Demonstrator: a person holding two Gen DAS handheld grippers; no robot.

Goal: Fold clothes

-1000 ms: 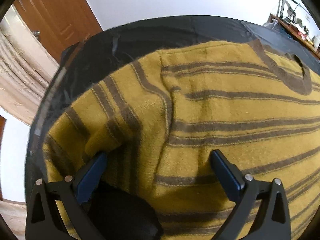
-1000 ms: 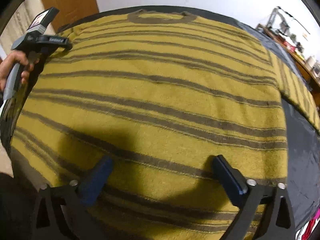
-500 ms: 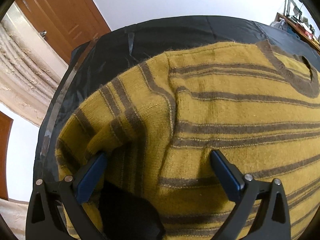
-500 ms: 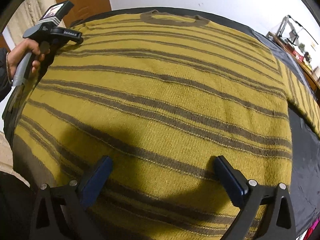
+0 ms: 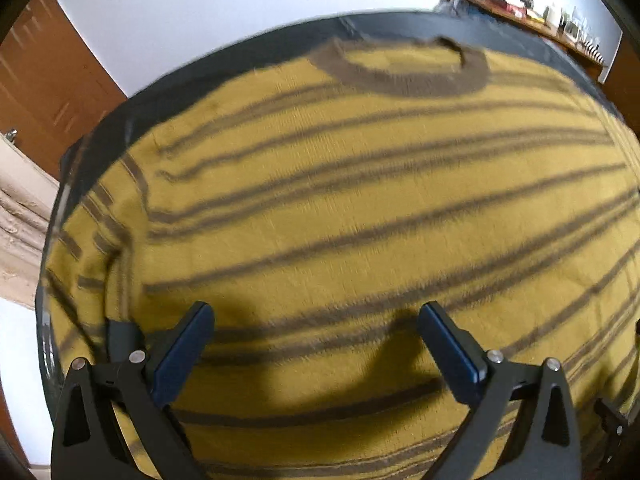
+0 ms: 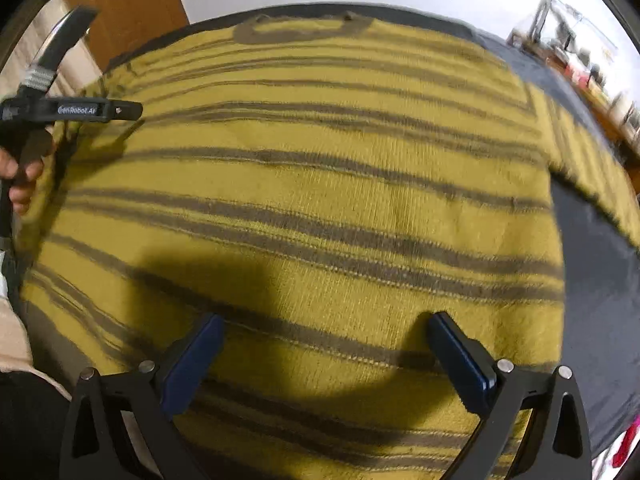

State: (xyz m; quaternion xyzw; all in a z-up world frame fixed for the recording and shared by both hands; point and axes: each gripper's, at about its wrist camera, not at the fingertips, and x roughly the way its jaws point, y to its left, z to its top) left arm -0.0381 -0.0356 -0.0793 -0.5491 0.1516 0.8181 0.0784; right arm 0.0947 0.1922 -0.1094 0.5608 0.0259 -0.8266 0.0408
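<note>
Still, I see both grippers — left gripper [image 5: 312,344], right gripper [image 6: 324,354] — spread wide, holding nothing, low over the flat sweater [image 6: 320,200]; a careless pinch could bunch the knit.

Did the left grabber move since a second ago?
Yes. The left grabber swung rightward: the sweater collar, earlier at the view's right edge, now sits near centre, and the door slid left.

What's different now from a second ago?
The left gripper has swung right, away from the sleeve, and now faces the sweater's middle and collar. Nothing was grabbed or released. Both sets of jaws remain open, the right gripper hardly moved, and the sweater lies flat.
</note>
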